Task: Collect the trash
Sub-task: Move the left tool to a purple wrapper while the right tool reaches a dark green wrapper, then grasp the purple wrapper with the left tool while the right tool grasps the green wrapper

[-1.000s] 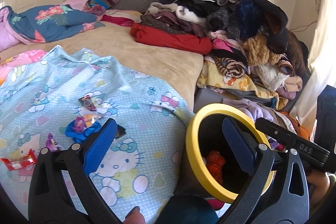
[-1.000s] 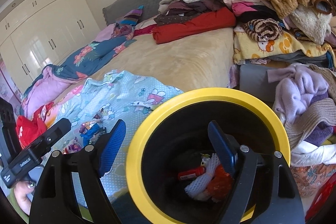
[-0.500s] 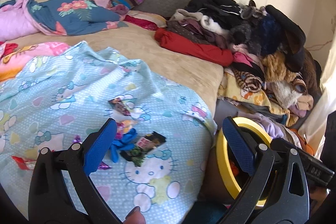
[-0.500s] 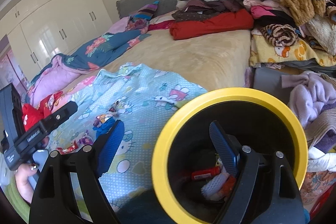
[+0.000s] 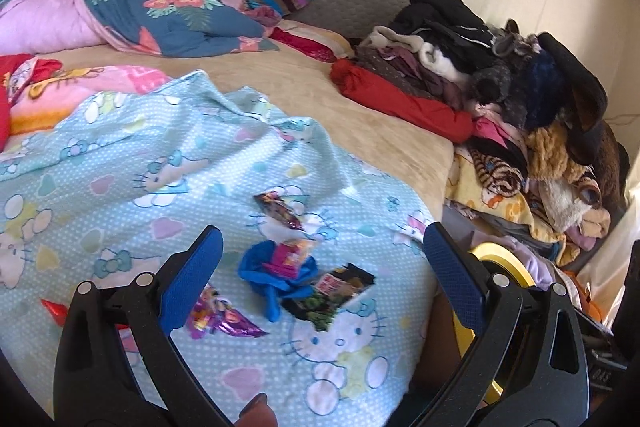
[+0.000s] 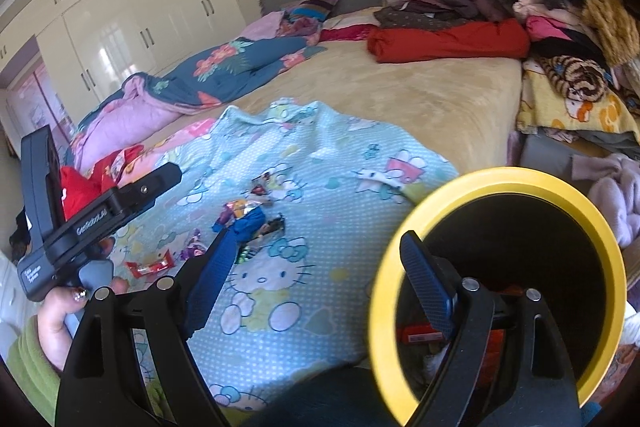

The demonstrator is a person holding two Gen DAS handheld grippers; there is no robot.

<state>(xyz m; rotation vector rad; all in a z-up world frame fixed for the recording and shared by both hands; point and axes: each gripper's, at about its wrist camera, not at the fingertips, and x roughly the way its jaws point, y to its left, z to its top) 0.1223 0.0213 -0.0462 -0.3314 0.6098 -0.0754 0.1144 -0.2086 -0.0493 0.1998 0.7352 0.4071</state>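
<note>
Here, the left gripper (image 5: pixel 320 275) has its jaws spread wide and holds nothing; below and between them, wrappers lie on a pale blue cartoon blanket (image 5: pixel 120 167): a crumpled blue wrapper (image 5: pixel 268 275), a dark printed wrapper (image 5: pixel 336 291), a purple foil wrapper (image 5: pixel 216 319) and a red wrapper (image 5: pixel 54 309). The right gripper (image 6: pixel 316 275) also stands wide open and empty, its right finger in front of a yellow-rimmed black bin (image 6: pixel 500 179) beside the bed (image 6: pixel 420 99), with trash inside. A hand (image 6: pixel 60 319) holds the left gripper's handle. Piled clothes (image 5: pixel 500 75) sit beyond.
</note>
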